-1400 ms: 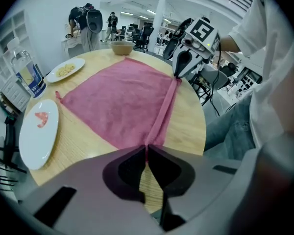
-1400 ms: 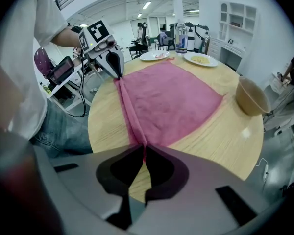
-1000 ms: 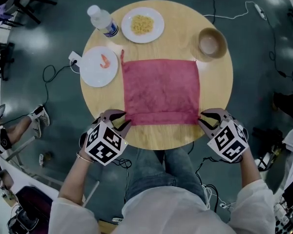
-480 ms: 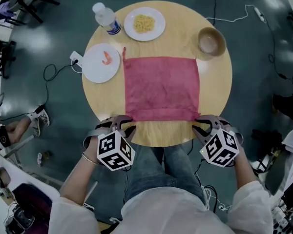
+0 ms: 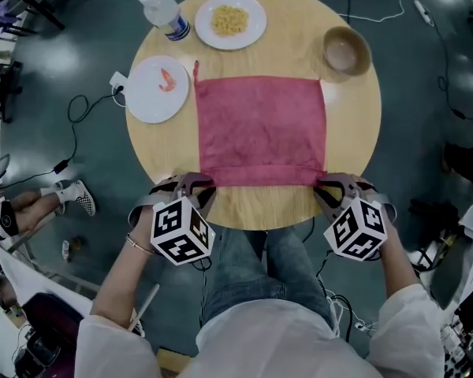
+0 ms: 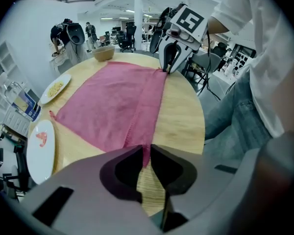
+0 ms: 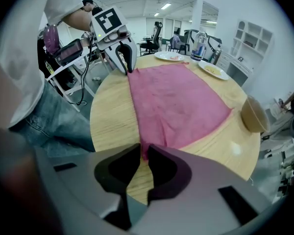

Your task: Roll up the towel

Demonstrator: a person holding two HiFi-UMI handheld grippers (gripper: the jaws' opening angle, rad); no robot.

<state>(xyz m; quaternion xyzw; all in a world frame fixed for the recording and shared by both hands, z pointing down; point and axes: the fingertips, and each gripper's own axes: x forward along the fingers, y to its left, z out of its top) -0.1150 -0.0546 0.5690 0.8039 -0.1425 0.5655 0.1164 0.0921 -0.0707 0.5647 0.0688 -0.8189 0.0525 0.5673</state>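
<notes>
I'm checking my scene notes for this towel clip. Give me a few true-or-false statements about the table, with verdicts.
1. The towel is fully rolled up. False: it lies spread out, with only its near edge folded over.
2. The left gripper and right gripper each have a near towel corner between their fingers. True: both are closing on the corners.
3. The bowl sits on the towel. False: it stands off the towel, by its far right corner.
4. A water bottle stands on the table. True.

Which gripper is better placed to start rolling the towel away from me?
Neither side wins: left gripper and right gripper each have a near corner of the pink towel between their closing jaws, level with each other. Probably roll with both together.
</notes>
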